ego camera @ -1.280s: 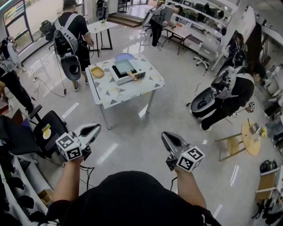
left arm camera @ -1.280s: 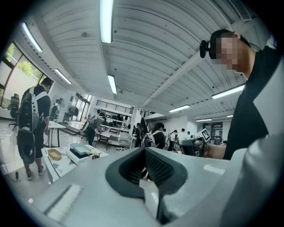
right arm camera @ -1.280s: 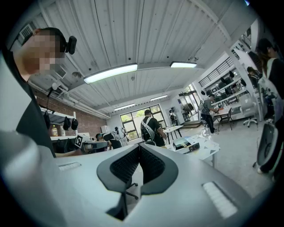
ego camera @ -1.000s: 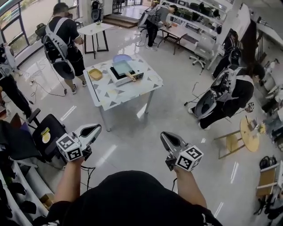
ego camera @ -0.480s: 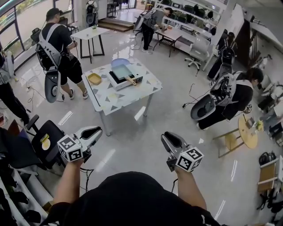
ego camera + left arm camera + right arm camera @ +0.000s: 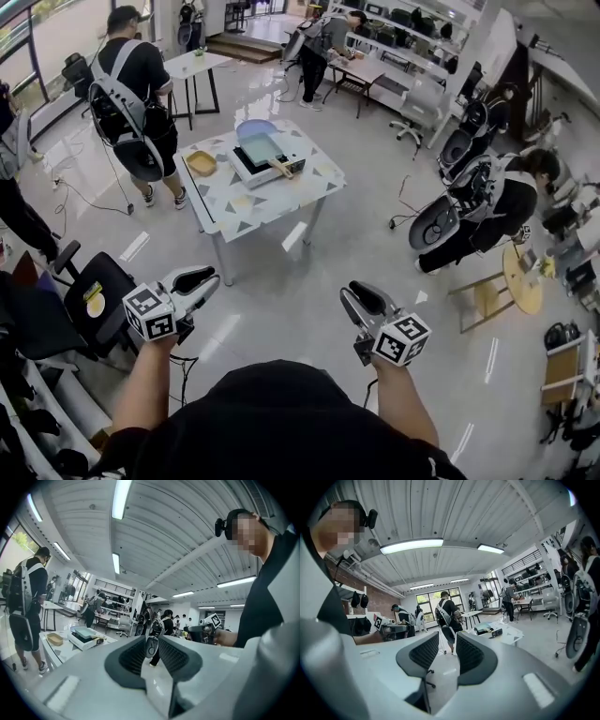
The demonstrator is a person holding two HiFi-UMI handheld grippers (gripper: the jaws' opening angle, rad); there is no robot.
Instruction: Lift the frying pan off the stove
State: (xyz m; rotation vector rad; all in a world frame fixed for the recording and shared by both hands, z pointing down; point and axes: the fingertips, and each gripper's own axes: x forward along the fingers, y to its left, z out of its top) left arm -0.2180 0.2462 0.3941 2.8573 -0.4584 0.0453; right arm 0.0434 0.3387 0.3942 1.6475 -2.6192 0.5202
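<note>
Person, yellow bowl beside stove on table

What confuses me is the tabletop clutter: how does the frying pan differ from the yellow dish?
The frying pan is teal and squarish; the yellow dish is smaller. The frying pan has a tan handle and sits on the stove; the yellow dish sits on the table beside it. Nobody touches either.
</note>
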